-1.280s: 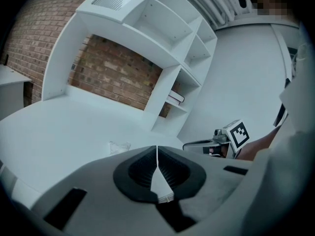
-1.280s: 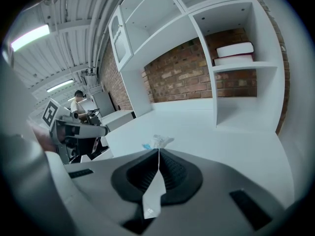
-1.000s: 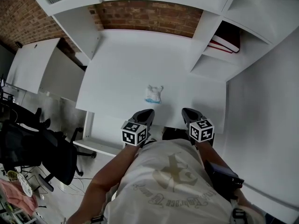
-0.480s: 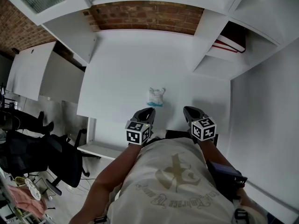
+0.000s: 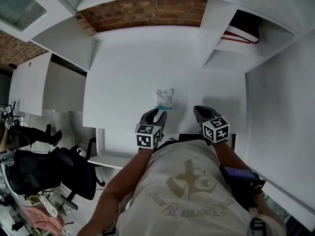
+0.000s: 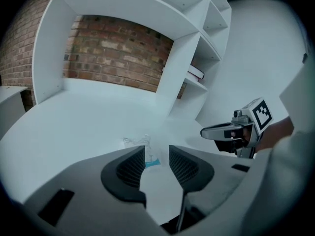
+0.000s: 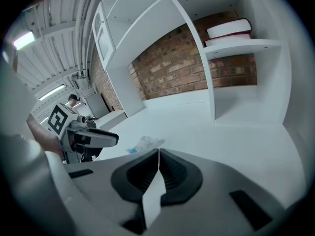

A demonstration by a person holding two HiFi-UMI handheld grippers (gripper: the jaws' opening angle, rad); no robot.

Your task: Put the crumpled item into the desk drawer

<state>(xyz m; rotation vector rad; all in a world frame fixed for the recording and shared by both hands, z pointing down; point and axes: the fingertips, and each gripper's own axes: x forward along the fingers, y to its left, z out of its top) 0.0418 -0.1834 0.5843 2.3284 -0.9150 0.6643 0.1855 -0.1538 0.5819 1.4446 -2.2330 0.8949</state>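
Observation:
The crumpled item (image 5: 164,98), a clear wrapper with a blue bit, lies on the white desk (image 5: 123,77) near its front edge. My left gripper (image 5: 156,113) hovers just short of it. Its jaws have just been opening and stand apart with nothing between them. In the left gripper view the crumpled item (image 6: 139,143) shows just beyond the left gripper (image 6: 156,152). My right gripper (image 5: 200,113) is shut and holds nothing, to the right of the item. The right gripper view has the item (image 7: 145,142) ahead on the left. No drawer shows clearly.
White shelves rise at the desk's right with red and white books (image 5: 241,31). A brick wall (image 5: 147,11) backs the desk. A black office chair (image 5: 54,168) and another white desk (image 5: 29,87) stand to the left.
The left gripper's jaws have opened from shut. It has moved forward, closer to the crumpled item. The right gripper has edged forward a little.

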